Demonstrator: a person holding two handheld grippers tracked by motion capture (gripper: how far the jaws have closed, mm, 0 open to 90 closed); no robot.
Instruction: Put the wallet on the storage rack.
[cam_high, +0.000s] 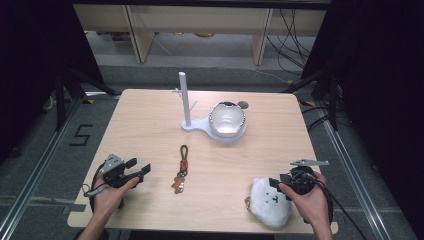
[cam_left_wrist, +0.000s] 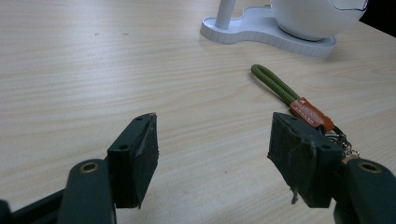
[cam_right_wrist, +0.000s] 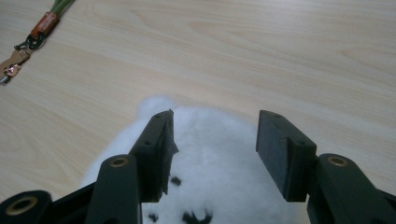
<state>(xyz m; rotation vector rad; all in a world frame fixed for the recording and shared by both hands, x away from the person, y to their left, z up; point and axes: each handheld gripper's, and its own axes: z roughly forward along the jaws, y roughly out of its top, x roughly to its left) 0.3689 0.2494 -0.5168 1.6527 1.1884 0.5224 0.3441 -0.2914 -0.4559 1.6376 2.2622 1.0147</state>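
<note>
Plainly, one keychain (cam_high: 181, 169), one plush (cam_high: 270, 202), perhaps one bowl (cam_high: 227, 119).

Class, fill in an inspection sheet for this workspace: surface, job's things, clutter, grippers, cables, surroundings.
Surface: pale wooden table, bare apart from the listed items.
Job's things: white plush toy below right gripper; green-strap keychain mid-table; white stand with bowl.
Clutter: nothing seen.
Grippers: left gripper open, nothing between its jaws; right gripper open over the plush toy.
Cables: loose cables on the floor behind the table.
Surroundings: dark curtains, floor marking.
</note>
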